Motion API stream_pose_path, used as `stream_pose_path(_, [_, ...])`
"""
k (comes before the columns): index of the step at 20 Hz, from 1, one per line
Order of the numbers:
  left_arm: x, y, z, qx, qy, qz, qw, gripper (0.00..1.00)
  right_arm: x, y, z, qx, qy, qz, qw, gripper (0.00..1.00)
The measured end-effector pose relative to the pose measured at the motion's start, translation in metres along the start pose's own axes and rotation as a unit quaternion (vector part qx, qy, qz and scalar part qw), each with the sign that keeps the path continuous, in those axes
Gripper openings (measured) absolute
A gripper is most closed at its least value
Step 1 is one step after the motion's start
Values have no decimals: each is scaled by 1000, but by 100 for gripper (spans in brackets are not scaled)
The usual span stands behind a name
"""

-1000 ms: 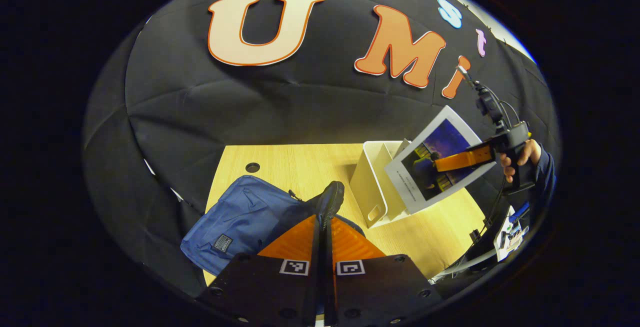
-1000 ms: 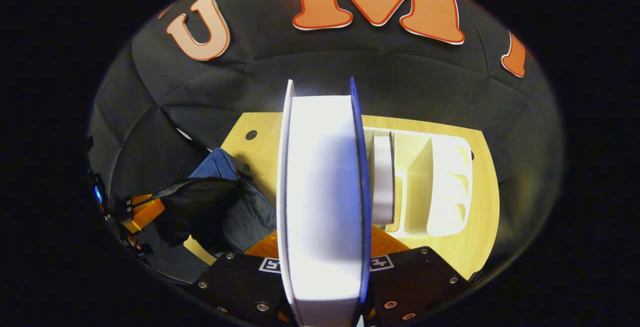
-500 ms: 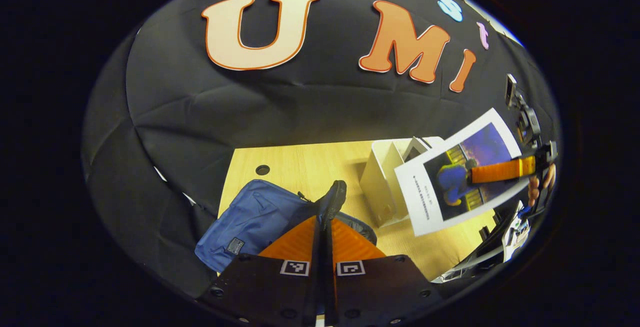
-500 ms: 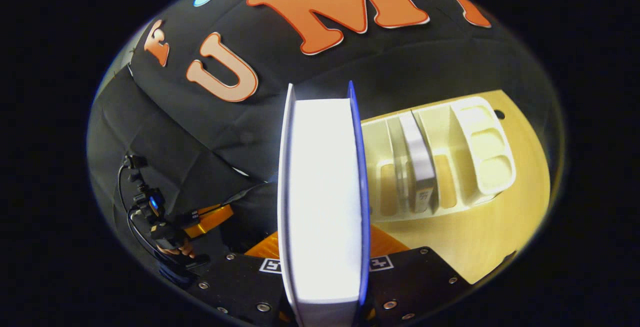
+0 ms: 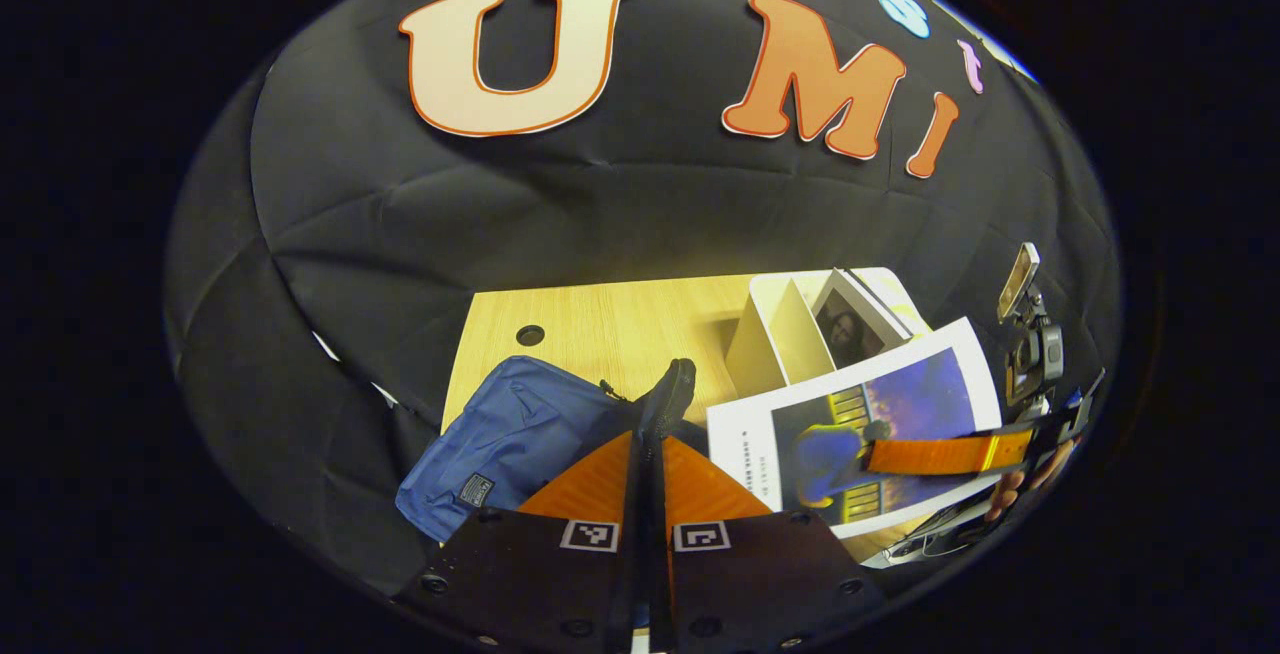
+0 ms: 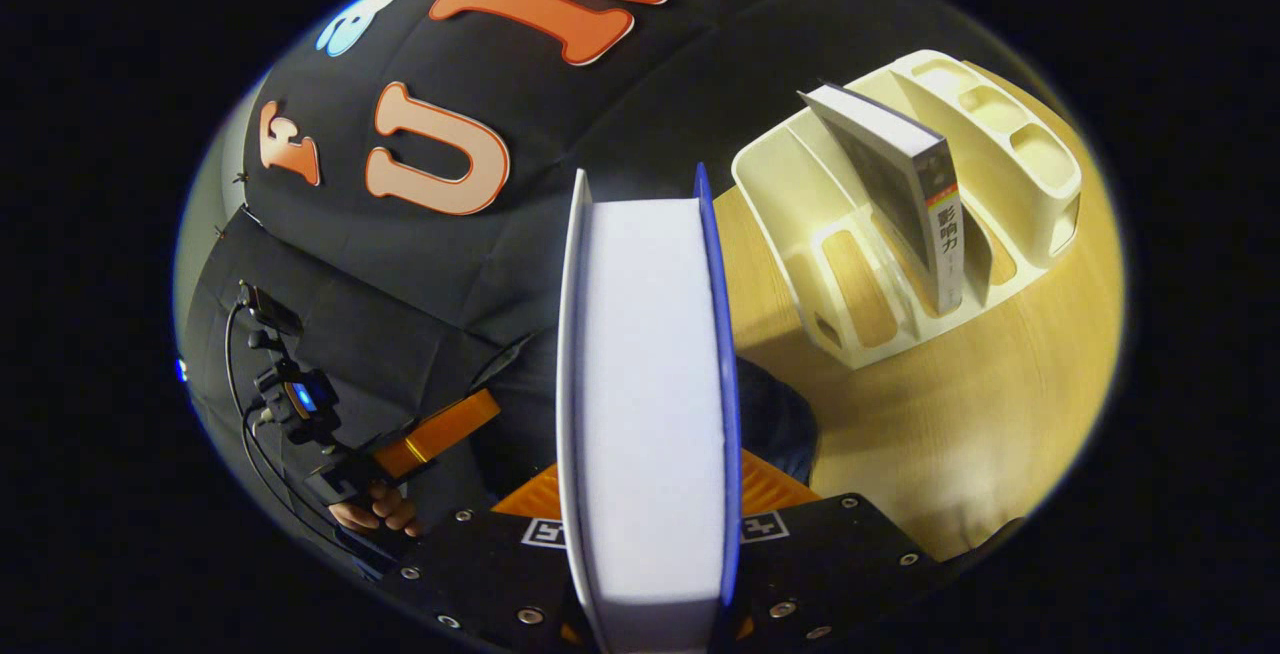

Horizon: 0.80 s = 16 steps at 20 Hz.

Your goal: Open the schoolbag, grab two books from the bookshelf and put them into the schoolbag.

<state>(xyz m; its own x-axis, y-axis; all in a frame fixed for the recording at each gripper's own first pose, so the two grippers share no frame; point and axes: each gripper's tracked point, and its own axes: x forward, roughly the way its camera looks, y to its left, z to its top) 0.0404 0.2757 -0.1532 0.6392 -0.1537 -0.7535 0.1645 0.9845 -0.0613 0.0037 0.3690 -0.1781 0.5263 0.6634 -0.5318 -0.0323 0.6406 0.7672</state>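
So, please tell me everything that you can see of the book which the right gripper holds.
The book is a thick paperback, as it looks: a white cover with a blue and purple picture, and a plain white page block. The right gripper is shut on it, one finger across the front cover. It hangs in the air, tilted, between the white bookshelf and the blue schoolbag, touching neither.

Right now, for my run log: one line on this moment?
left gripper: shut on schoolbag flap | right gripper: shut on book | second book: in bookshelf
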Motion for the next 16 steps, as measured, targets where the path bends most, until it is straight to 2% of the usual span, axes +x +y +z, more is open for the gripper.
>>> stream_pose_path(4, [1, -2, -3, -9, 2, -2, 1000, 6, 28, 4, -23, 22, 2, 0, 1000, 48])
stream_pose_path(13, [2, -13, -10, -21, 14, -9, 1000, 6, 103, -7, -56, 93, 5, -29, 995, 47])
stream_pose_path(16, [3, -23, -14, -21, 20, -23, 999, 6, 128, 0, -69, 122, 20, -15, 992, 47])
